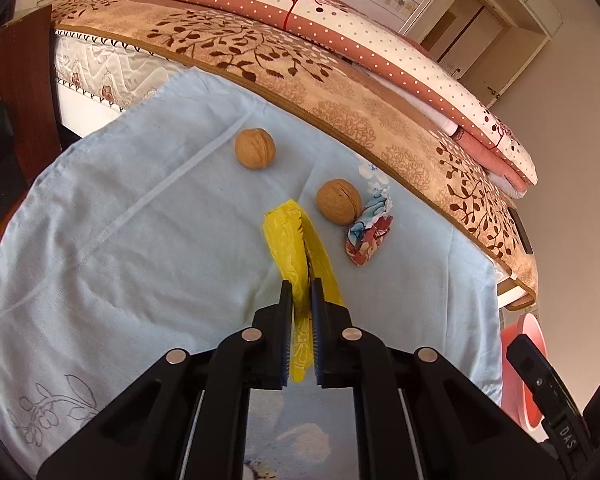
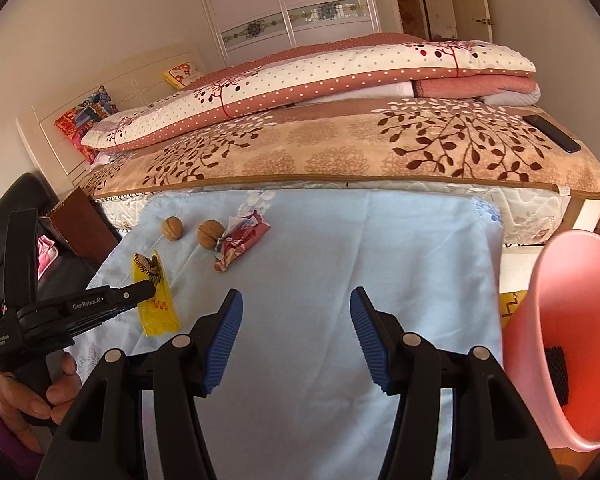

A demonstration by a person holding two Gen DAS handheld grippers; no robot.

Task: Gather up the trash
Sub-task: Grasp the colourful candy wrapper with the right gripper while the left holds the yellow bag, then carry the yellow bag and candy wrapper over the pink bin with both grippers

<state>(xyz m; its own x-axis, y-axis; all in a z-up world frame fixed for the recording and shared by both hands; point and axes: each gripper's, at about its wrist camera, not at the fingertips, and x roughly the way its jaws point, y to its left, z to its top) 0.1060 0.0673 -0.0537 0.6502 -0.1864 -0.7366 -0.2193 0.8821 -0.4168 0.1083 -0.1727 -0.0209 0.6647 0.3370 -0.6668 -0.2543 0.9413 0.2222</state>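
My left gripper [image 1: 301, 286] is shut on a yellow plastic wrapper [image 1: 290, 240] that lies on the light blue cloth [image 1: 120, 220]; the wrapper also shows in the right wrist view [image 2: 158, 308] with the left gripper [image 2: 150, 286] on it. A crumpled red and blue wrapper [image 1: 370, 232] lies just right of the nearer walnut [image 1: 339, 201]; it also shows in the right wrist view [image 2: 240, 242]. My right gripper [image 2: 296, 300] is open and empty above the cloth's middle. A pink trash bin [image 2: 568, 340] stands at the right, with something dark inside.
A second walnut [image 1: 255, 148] lies farther back on the cloth. The bed [image 2: 340, 148] with a brown leaf blanket and folded quilts stands behind the cloth. A black phone [image 2: 552, 133] lies on the bed's right corner. A dark wooden piece [image 1: 28, 92] stands at the left.
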